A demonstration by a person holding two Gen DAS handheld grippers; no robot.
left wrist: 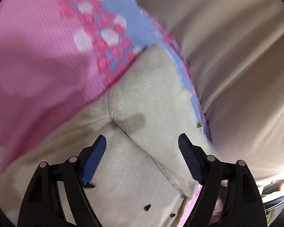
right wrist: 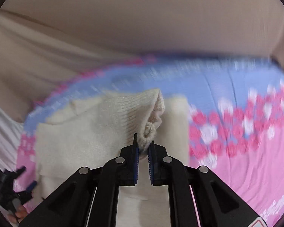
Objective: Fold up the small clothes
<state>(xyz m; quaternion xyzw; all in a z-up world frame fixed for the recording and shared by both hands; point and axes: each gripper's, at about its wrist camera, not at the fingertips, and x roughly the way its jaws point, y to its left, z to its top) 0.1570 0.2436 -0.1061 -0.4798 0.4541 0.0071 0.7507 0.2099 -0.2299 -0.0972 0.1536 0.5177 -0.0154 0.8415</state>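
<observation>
So the thing being folded is a small cream fuzzy garment [left wrist: 142,113], and it lies on a pink blanket [left wrist: 28,66] with a blue band and pink-and-white blobs printed across it. In the left wrist view the garment fills the middle and bottom of the frame, with a seam running diagonally down toward the lower right, a darker stain-looking patch near the center, and a couple of small dark specks near the bottom edge. The blanket takes up the whole upper left, and a beige sheet [left wrist: 236,56] with long wrinkles covers the right side.

The left gripper [left wrist: 142,147] sits at the bottom center of its frame with its blue-padded fingers [left wrist: 94,158] spread wide apart, hovering over the cream fabric with nothing between them.

The right gripper [right wrist: 143,144] is a different story: in its own view, at bottom center, the two fingers are nearly pressed together and pinching a bunched-up ribbed edge of the cream garment [right wrist: 85,132], which puffs up in a little hump right above the tips. The rest of the garment spreads out to the left and behind that fold. The blanket [right wrist: 246,160] fills the right side, pretty blurry, and the beige sheet [right wrist: 142,28] runs across the top. The left gripper [right wrist: 24,177] is visible at the lower left edge, beside the garment's left side.
</observation>
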